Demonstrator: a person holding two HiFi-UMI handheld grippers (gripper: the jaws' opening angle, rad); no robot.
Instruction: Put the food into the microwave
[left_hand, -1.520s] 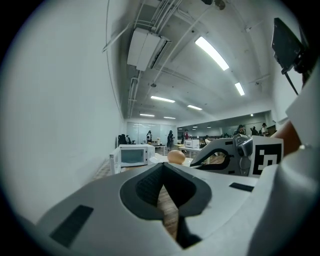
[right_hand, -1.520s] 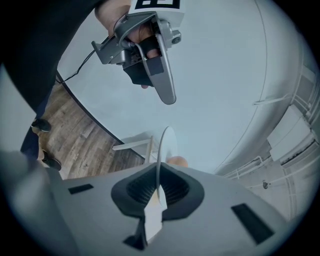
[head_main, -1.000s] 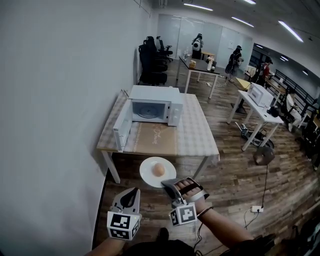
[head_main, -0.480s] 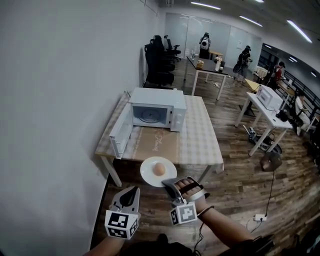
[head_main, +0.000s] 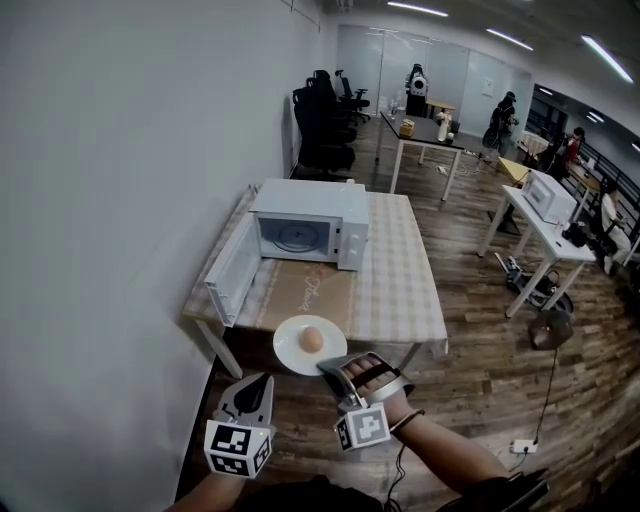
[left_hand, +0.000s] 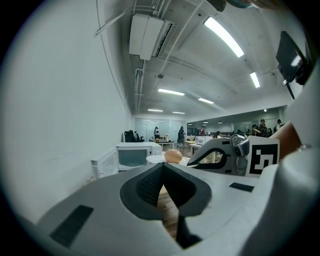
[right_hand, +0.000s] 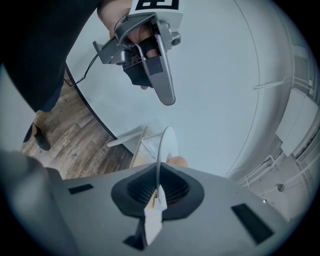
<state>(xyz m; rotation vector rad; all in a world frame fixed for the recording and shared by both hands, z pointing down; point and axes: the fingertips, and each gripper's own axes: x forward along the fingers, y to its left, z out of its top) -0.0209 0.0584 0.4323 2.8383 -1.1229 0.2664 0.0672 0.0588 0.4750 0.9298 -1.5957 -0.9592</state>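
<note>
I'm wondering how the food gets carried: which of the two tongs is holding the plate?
The right tongs, shut on the rim of the plate, which carries the egg. The left tongs are shut and empty.

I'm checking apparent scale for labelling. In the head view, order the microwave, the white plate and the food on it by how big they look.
1. microwave
2. plate, nearer the camera, so it looks relatively large
3. food, clearly smallest

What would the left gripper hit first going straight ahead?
Likely the left rim of the plate, held just ahead by the right gripper; missing that, the open door of the microwave on the table. Depth is unclear.
</note>
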